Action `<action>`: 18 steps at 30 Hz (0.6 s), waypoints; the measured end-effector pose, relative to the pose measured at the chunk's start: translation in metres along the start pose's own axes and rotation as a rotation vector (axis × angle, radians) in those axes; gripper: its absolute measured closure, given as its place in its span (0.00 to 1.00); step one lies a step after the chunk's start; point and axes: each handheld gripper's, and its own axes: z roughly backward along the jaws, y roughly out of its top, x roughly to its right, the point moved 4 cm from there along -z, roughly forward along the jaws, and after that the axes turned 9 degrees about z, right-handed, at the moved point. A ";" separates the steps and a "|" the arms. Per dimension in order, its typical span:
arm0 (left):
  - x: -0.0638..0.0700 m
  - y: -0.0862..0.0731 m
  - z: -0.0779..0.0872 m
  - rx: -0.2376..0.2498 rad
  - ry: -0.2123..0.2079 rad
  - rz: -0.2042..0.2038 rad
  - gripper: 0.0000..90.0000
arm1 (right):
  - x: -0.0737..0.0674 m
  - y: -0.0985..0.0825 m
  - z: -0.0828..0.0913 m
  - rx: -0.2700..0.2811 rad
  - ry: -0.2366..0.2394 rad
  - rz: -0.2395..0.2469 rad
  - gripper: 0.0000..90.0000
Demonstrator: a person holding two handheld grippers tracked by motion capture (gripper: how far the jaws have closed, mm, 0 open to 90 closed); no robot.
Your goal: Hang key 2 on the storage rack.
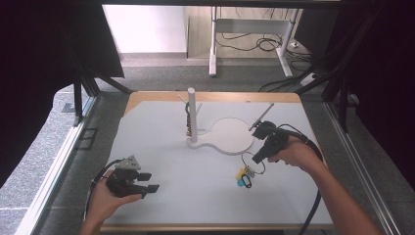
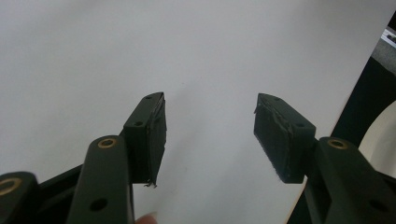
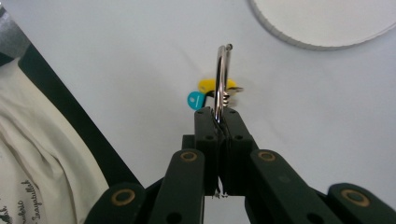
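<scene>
Right gripper (image 3: 219,122) had clamped the key ring (image 3: 222,79), keys dangling; hanging it on the stand (image 1: 192,115) remained; left gripper (image 2: 210,135) gaped empty

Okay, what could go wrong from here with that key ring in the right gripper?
The right gripper pinches only the thin edge of the key ring, so it may twist or slip out. The dangling keys could swing and snag. The left gripper sits open and apart, so nothing would catch a drop.
</scene>
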 end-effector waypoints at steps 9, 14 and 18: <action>0.002 0.001 0.001 0.009 -0.007 -0.004 0.49 | 0.009 0.007 0.015 0.015 -0.011 -0.013 0.97; 0.003 0.002 0.000 0.008 -0.006 -0.007 0.49 | 0.011 0.014 0.020 0.012 -0.014 -0.017 0.97; 0.003 0.002 0.000 0.008 -0.006 -0.008 0.49 | 0.011 0.020 0.022 0.007 -0.010 -0.016 0.97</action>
